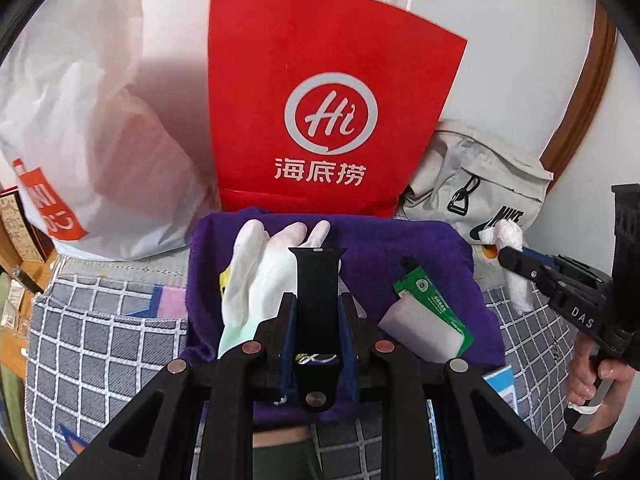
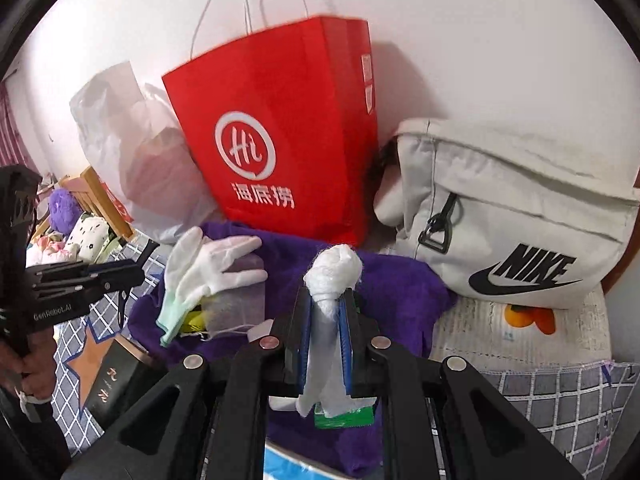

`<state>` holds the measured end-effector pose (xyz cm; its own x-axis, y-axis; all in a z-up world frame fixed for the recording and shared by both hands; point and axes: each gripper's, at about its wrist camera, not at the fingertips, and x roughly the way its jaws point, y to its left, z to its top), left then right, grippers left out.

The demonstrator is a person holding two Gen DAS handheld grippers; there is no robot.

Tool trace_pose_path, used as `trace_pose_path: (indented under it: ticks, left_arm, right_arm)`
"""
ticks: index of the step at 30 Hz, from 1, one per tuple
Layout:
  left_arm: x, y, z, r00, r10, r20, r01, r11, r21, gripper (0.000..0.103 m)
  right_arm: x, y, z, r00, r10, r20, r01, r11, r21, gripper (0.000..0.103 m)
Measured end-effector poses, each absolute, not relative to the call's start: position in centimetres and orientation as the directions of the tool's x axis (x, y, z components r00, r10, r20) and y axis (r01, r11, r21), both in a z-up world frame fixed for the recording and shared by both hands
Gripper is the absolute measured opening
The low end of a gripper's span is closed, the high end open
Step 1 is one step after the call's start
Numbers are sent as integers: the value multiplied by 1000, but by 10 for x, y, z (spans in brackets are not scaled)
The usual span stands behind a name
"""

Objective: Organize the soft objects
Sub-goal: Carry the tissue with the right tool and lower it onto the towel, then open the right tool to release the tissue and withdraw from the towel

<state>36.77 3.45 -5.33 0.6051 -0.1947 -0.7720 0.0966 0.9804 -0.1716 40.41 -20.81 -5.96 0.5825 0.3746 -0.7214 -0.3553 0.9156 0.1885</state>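
My left gripper (image 1: 318, 300) is shut on a black watch strap (image 1: 318, 280) that sticks up between its fingers, above a purple towel (image 1: 400, 248). A white glove (image 1: 260, 276) lies on the towel's left part, and a green-and-white packet (image 1: 430, 320) on its right. My right gripper (image 2: 329, 296) is shut on a white wad of tissue (image 2: 336, 268), also over the purple towel (image 2: 400, 284). From the left wrist view the right gripper (image 1: 500, 252) comes in from the right with the tissue (image 1: 506, 236). The left gripper (image 2: 136, 274) shows at the left in the right wrist view, beside the glove (image 2: 208, 264).
A red paper bag (image 1: 320, 100) stands against the wall behind the towel. A white plastic bag (image 1: 88, 140) is to its left and a grey Nike bag (image 2: 512, 208) to its right. A grey checked bedcover (image 1: 100, 332) lies underneath. A hand (image 1: 596, 376) grips the right tool.
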Motion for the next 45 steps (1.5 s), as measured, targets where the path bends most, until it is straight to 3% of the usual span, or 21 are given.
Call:
trace_pose_path:
  ticks: [18, 34, 36, 38, 39, 45]
  left_arm:
    - [399, 16, -114, 498, -194, -845, 97, 981, -168, 20]
    - [403, 17, -124, 476, -200, -856, 96, 980, -175, 20]
    - [404, 16, -125, 468, -204, -860, 99, 979, -179, 22]
    - [403, 17, -124, 460, -207, -864, 92, 978, -186, 26]
    - [401, 19, -124, 460, -211, -863, 88, 977, -192, 31]
    - [387, 26, -109, 470, -200, -860, 77, 980, -186, 45]
  right_arm:
    - [435, -205, -132, 407, 335, -850, -351, 916, 193, 15]
    - [445, -197, -149, 363, 317, -876, -343, 920, 191, 15]
    - [445, -196, -146, 362, 319, -876, -349, 918, 189, 22]
    - [443, -195, -141, 374, 313, -873, -356, 918, 177, 44]
    - [440, -196, -135, 390, 309, -868, -358, 919, 166, 48]
    - [429, -200, -111, 443, 308, -842, -342, 926, 159, 52]
